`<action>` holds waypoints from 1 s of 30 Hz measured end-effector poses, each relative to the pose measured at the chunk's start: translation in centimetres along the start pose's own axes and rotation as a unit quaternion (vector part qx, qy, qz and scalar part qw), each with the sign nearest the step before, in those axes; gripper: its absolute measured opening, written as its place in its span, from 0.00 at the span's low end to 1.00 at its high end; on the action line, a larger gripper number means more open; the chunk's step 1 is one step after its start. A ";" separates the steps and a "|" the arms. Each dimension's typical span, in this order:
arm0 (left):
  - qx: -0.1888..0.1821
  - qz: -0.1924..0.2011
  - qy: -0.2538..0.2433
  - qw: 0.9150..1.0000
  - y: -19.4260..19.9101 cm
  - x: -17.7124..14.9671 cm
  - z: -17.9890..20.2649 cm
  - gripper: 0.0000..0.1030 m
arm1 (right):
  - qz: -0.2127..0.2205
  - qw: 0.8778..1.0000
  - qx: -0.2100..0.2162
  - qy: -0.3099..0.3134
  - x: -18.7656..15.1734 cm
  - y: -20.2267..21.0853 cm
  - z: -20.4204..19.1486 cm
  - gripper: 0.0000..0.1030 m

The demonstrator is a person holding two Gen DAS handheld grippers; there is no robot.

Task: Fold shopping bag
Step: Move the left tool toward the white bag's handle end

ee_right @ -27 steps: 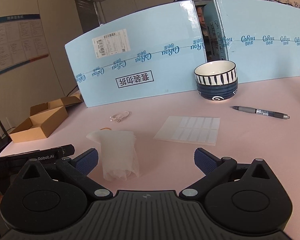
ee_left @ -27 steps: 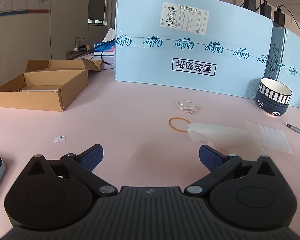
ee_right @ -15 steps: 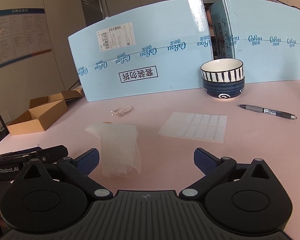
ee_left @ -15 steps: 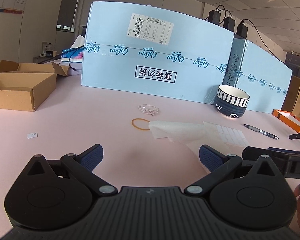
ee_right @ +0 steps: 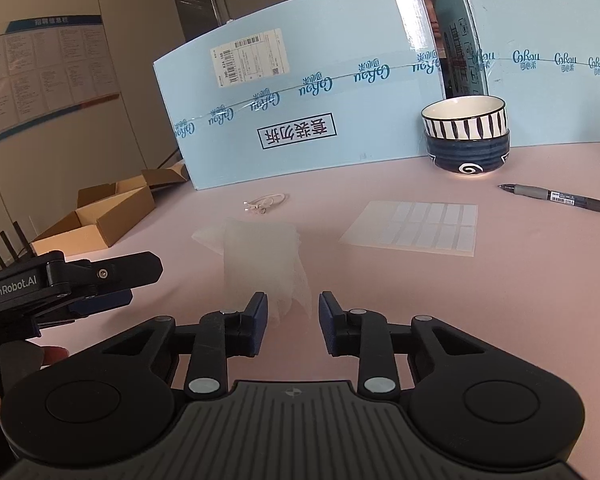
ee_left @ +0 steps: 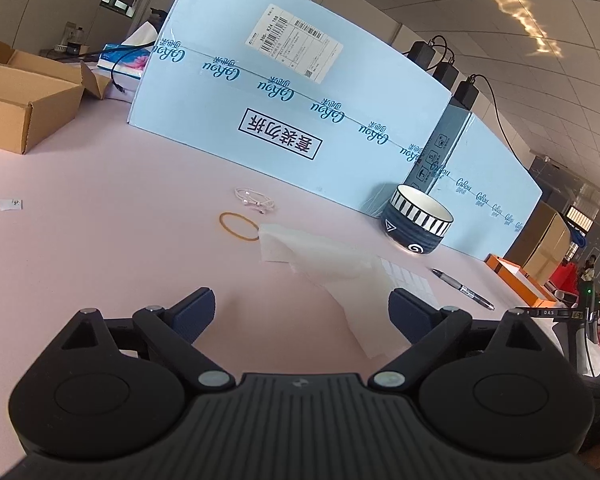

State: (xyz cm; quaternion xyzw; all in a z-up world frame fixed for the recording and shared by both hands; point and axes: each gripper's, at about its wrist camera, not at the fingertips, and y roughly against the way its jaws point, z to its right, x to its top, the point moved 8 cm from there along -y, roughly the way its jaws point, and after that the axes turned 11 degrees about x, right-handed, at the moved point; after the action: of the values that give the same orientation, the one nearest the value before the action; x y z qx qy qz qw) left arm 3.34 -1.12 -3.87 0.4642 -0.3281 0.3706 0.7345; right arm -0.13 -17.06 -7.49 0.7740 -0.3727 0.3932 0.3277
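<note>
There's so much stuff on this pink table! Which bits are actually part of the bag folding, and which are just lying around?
Part of the job:
translucent white bag
left gripper, open
right gripper, open, narrower gap

Just lying about:
striped bowl
pen
label sheet
rubber band
earphones
cardboard box
blue cartons

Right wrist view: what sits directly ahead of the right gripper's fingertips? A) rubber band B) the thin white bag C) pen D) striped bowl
B: the near end of the white bag lies just ahead of the gap of the right gripper, which is partly closed with nothing gripped; the pen and striped bowl sit farther back to the right.
</note>
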 end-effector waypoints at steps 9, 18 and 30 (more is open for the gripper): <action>0.040 -0.030 -0.022 0.999 -0.7 -0.7 0.0 0.57 | 0.054 0.998 0.032 -0.012 1.5 1.1 -0.6 0.27; 0.094 -0.045 -0.084 0.991 -1.0 -1.4 1.0 1.00 | 0.068 0.998 0.015 -0.006 1.5 1.4 -0.9 0.53; 0.117 -0.051 -0.112 0.986 -1.2 -1.9 1.2 1.00 | 0.050 0.996 0.006 -0.071 1.8 2.2 -1.2 0.99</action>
State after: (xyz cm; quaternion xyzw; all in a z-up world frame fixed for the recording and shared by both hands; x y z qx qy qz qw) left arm 3.28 -3.02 -5.54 0.6013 -0.3386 0.3145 0.6518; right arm -1.62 -17.79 -4.92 0.7825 -0.4307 0.3551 0.2758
